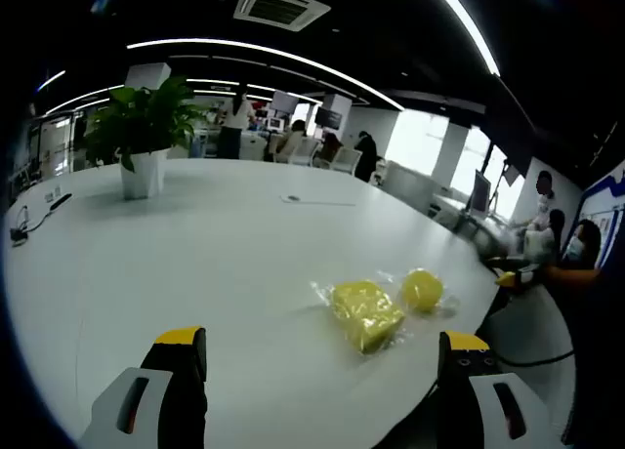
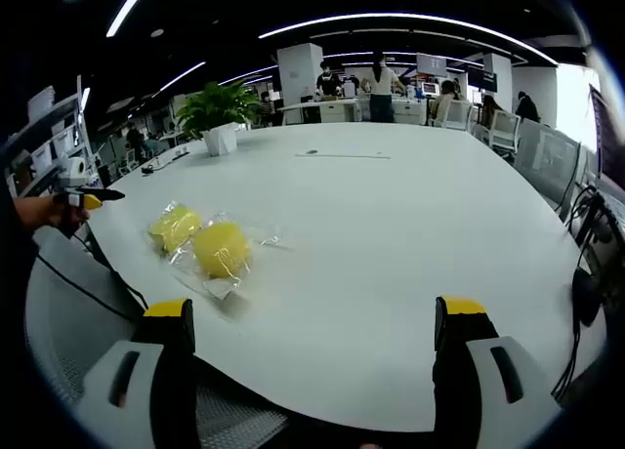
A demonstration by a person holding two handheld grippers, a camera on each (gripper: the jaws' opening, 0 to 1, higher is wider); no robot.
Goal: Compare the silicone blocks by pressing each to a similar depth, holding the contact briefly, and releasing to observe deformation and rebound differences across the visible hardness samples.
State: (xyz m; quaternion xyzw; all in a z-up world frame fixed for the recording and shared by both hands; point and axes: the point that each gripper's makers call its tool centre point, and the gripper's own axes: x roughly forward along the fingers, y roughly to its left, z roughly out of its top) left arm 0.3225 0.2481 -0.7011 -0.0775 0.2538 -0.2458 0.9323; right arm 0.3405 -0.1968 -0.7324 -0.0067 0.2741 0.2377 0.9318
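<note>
two yellow silicone blocks in clear plastic wrap [image 1: 366, 313] [image 2: 222, 248] on round white table [image 1: 195, 254] [image 2: 391, 224], left gripper [image 1: 322, 361] fingers apart, right gripper [image 2: 312, 332] fingers apart, both holding nothing

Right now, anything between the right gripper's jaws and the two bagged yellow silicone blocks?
Nothing. In the right gripper view, only bare white tabletop separates the open right gripper from the round yellow silicone block and the blockier yellow one behind it, both in clear plastic bags.

A white surface [image 1: 225, 264] carries two bagged yellow blocks [image 1: 366, 314] lower right and a potted plant [image 1: 145, 132] upper left.
</note>
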